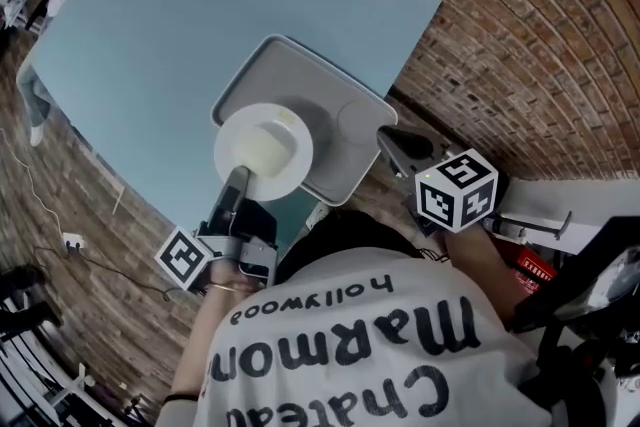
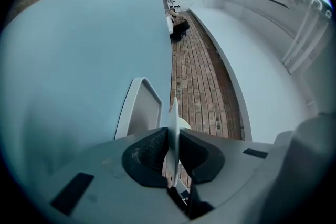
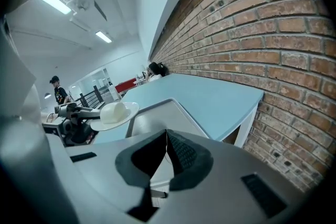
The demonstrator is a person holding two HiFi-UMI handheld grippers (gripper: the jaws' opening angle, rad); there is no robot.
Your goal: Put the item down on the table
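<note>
Light-blue table (image 1: pixel 150 35), brick floor around. White dish (image 1: pixel 263 153) in air, roughly level, over near-left part of grey tray (image 1: pixel 345 110), not yet resting. Left gripper (image 1: pixel 238 180) pinches dish's near rim; dish extends to far side of jaws. Bare table lies left and far of tray. Right gripper (image 1: pixel 397 143) closed on nothing, near tray's right edge. Placing probably falls to left gripper.
</note>
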